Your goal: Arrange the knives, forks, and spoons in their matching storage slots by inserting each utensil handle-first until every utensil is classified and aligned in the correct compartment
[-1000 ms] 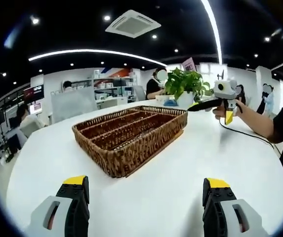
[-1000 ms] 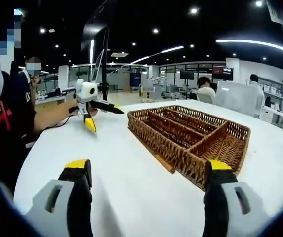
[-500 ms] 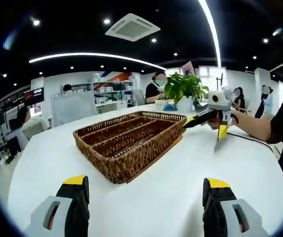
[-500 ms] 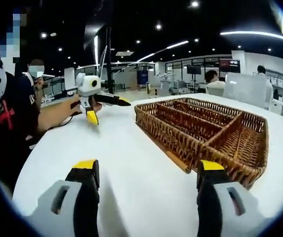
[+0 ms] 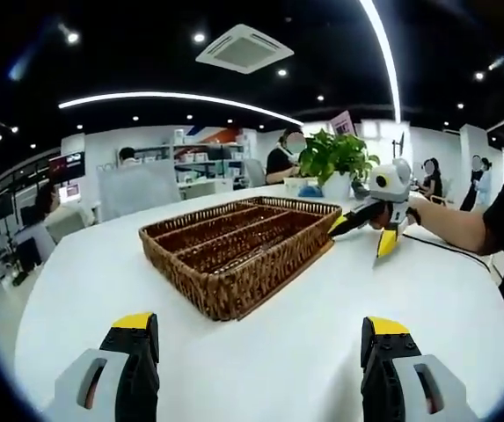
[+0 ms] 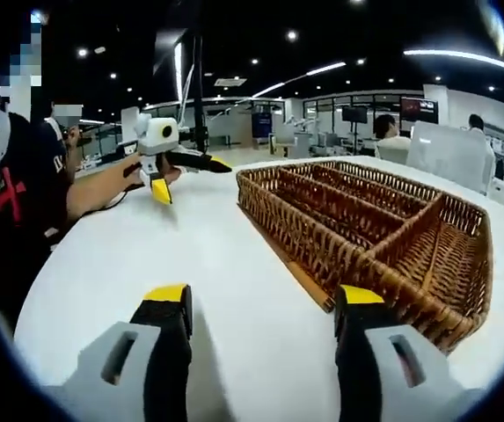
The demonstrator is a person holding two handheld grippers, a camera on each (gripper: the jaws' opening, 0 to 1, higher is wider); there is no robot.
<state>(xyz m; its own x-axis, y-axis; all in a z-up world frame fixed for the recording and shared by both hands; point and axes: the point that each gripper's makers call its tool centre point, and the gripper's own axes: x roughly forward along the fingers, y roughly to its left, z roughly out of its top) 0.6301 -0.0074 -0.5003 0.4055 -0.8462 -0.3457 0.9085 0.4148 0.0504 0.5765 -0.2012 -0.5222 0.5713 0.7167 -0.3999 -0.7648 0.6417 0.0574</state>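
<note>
Plainly, your left hand-held gripper [image 5: 260, 352] hung low over the white counter [image 5: 304, 308] with its jaws spread wide and nothing between them; the yellow-tipped black fingers [image 5: 133, 338] rose from the bottom of the left gripper view with bare counter in the gap. Ahead of them sat the wicker cutlery tray [image 5: 238, 246], a brown woven basket split by long dividers into narrow slots, with a wider cross section at one end. No knife, fork or spoon was visible in any slot you could see into. Beyond the tray's far corner stood a leafy potted plant [image 5: 335, 158].

Your right hand-held gripper [image 6: 260, 316] was likewise open and held nothing, its jaws a little closer together than the left pair, hovering just above the counter [image 6: 190, 237]. In the right gripper view the tray [image 6: 366, 229] lay near, to the right of the jaws, with its near corner close to the right-side finger. A flat wooden strip [image 6: 300, 277] ran along the tray's near long side on the counter.

Each gripper showed in the other's view: the right one [image 5: 383, 220] appeared in your hand just beside the tray's far corner, next to the plant, and the left one [image 6: 168, 158] appeared across the counter, well apart from the tray. Seated people and desks filled the office behind.
</note>
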